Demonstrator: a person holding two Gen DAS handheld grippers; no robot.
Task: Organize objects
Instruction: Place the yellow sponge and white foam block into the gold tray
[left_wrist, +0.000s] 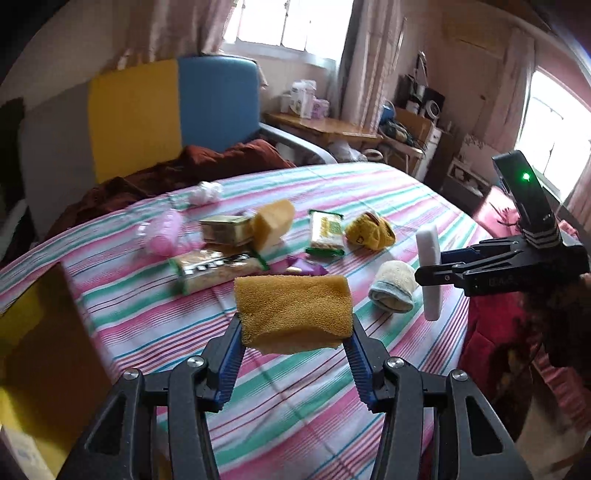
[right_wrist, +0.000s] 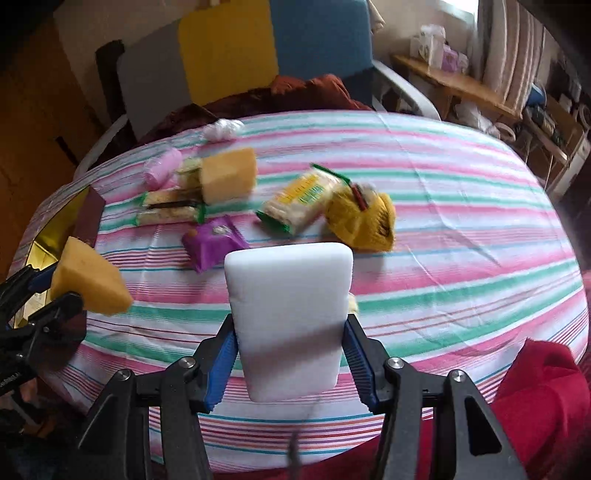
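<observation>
We have the left tongs (left_wrist: 295, 341) pinching a yellow sponge (left_wrist: 291, 310) and the right tongs (right_wrist: 290, 350) pinching a white foam block (right_wrist: 290, 321), both lifted over the striped bed (right_wrist: 461, 229), nearer us than the yellow knit hat (right_wrist: 362, 218). Risk: soft foam may squirm loose if swung fast. Snack wrapper (right_wrist: 299, 201) lettering beside the hat is too blurred to read.

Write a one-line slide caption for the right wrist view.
Right gripper holds a white sponge block above the striped bedsheet; left gripper holds a yellow sponge.
</observation>
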